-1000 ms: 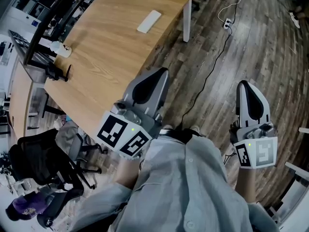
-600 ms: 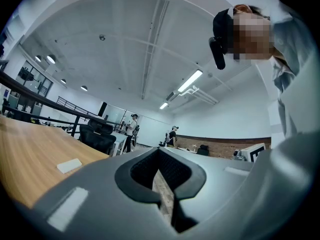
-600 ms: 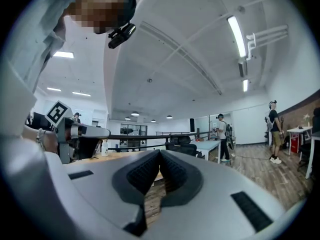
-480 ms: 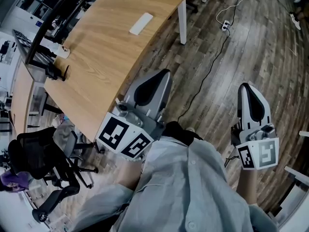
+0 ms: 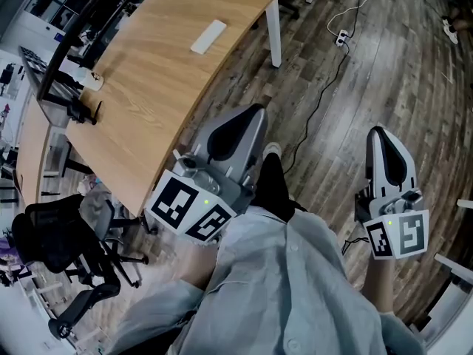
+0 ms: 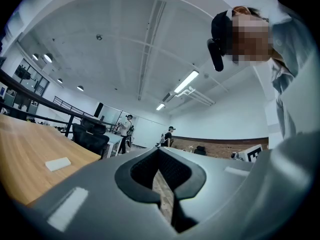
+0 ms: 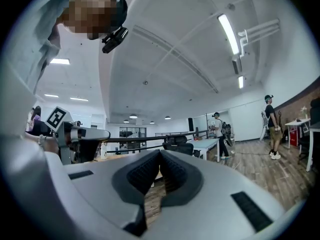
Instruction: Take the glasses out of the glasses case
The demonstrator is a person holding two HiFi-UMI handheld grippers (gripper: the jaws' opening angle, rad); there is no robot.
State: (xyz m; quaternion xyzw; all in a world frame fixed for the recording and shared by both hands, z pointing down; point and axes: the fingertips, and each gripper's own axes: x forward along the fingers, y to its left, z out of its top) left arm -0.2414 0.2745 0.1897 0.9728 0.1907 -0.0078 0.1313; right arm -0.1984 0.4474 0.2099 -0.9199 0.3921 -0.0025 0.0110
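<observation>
You held both grippers out level in front of you, and both were closed tight with nothing in them.

Your left gripper (image 5: 250, 115) had its two jaws pressed together at the tips. In the left gripper view (image 6: 159, 151) only a thin slit showed below the tips, and through it you could see the wooden floor (image 5: 414, 72). No thing sat between the black pads (image 6: 176, 170).

Your right gripper (image 5: 378, 134) looked the same. In the right gripper view (image 7: 160, 154) its jaws met at the tips and held nothing. It hung over the floor, far from the table (image 5: 155, 87).

The white case (image 5: 209, 36) lay flat on the table, near the far end, closed. It was well apart from both grippers. Neither one touched it. You could also see it in the left gripper view, small and pale on the wood (image 6: 57, 163), off to the left of the jaws.

In the head view your left gripper was just past the near edge of the table, above the floor. A black cable (image 5: 325, 95) ran across the floor between the two grippers. A black chair (image 5: 52, 235) stood by the near end of the table.
</observation>
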